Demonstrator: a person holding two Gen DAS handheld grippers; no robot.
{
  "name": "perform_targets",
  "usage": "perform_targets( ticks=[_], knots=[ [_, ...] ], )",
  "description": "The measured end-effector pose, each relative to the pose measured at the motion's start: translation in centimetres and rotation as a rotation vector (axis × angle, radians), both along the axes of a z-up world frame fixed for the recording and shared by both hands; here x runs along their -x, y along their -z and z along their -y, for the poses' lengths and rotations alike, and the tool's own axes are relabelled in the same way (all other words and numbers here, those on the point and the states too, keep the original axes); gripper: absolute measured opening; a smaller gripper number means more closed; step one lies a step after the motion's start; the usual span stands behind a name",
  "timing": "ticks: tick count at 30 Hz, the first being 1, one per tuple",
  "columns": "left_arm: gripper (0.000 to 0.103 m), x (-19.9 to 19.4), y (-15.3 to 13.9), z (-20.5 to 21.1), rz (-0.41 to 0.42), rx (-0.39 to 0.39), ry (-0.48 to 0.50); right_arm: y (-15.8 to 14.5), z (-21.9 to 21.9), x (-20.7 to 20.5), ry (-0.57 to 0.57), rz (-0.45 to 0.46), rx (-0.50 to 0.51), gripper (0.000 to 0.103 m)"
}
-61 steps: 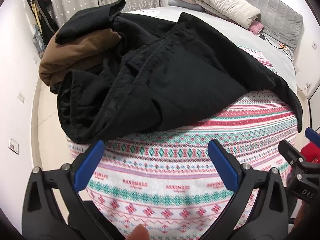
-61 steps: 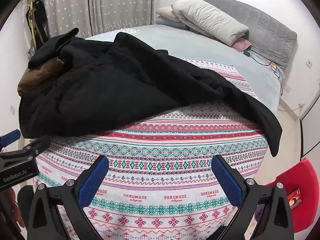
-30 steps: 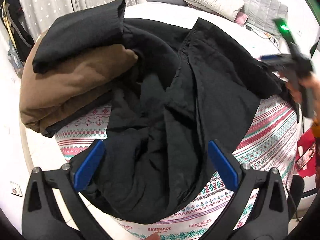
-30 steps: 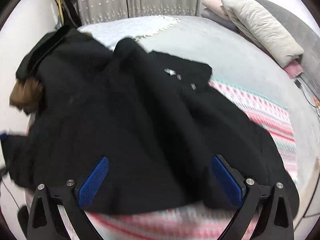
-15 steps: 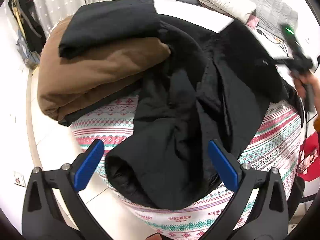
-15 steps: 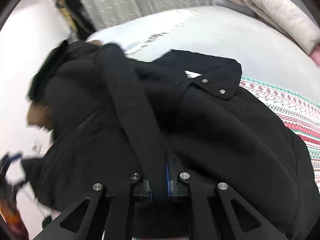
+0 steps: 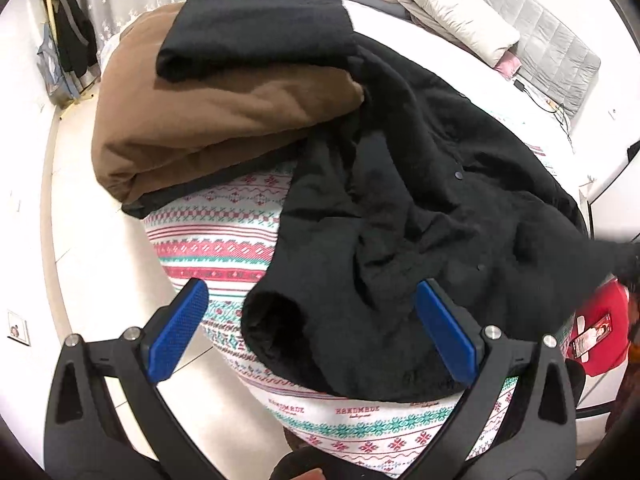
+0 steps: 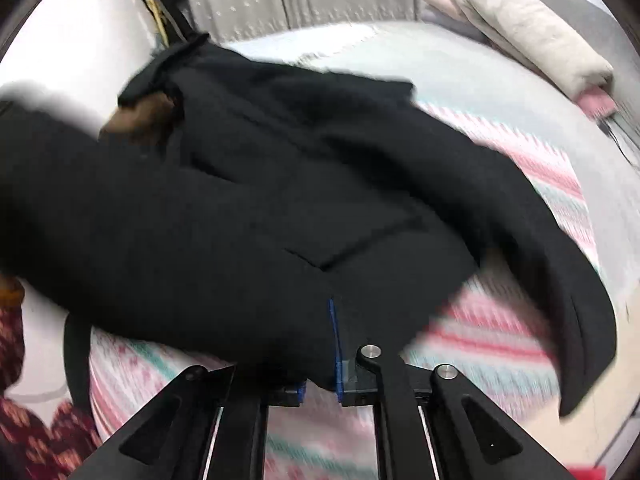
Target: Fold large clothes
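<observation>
A large black coat [image 7: 420, 200] lies crumpled across the patterned blanket [image 7: 224, 240] on the bed, one sleeve cuff [image 7: 272, 320] hanging at the near edge. My left gripper [image 7: 312, 336] is open above that cuff, its blue pads [image 7: 176, 332] wide apart and touching nothing. In the blurred right wrist view, my right gripper [image 8: 320, 360] pinches a fold of the black coat [image 8: 280, 200] at the hem. Its jaws are starting to open with the cloth still between them.
A folded brown garment [image 7: 220, 112] with a folded black one [image 7: 256, 24] on top sits at the bed's left corner. Pillows [image 7: 452, 12] and a grey headboard are at the far end. Pale floor [image 7: 80, 240] lies left; a red object [image 7: 600, 328] stands right.
The right gripper shut on the coat and dragged it toward the near edge of the bed. The left gripper drifted sideways, staying open, so the sleeve cuff now lies between its fingers.
</observation>
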State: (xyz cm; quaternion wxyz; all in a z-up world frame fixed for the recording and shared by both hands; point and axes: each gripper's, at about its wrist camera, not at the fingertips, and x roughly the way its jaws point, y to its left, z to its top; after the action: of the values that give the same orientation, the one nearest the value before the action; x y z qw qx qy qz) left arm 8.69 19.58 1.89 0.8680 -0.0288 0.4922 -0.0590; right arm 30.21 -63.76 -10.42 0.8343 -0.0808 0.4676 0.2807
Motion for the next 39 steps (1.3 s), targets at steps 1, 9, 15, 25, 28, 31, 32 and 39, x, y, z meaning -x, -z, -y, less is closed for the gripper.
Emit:
perform_targets(
  ticks=[1,9,15,25,28,31,32,39],
  knots=[
    [0.103,0.0,0.1,-0.3,-0.006,0.007,-0.005,0.6,1.6,1.0,0.025,-0.013,0.018,0.019],
    [0.103,-1.7,0.7,0.0,-0.065,0.033,0.038,1.3,8.7,4.2,0.170,-0.113,-0.134,0.058],
    [0.097,-4.2,4.3,0.4,-0.165,0.010,0.042,5.4,8.2,2.8,0.199,-0.290,-0.369,0.067],
    [0.014,-1.9,7.8,-1.7,-0.251,0.169,-0.030,10.0,2.9,3.4,0.218,-0.312,-0.272,0.007],
    [0.012,0.3,4.7,-1.9,-0.190,0.324,-0.009,6.0,4.4,3.7,0.260,-0.199,-0.284,0.004],
    [0.012,3.3,1.2,-1.9,-0.134,0.472,0.026,2.5,7.3,4.0,0.315,-0.112,-0.315,0.003],
    [0.012,4.5,0.1,-1.7,-0.122,0.514,0.049,1.3,8.3,4.2,0.342,-0.072,-0.297,0.001],
    [0.012,11.8,0.4,0.2,-0.171,0.500,0.148,-2.3,15.5,5.6,0.493,0.018,-0.273,0.005]
  ],
)
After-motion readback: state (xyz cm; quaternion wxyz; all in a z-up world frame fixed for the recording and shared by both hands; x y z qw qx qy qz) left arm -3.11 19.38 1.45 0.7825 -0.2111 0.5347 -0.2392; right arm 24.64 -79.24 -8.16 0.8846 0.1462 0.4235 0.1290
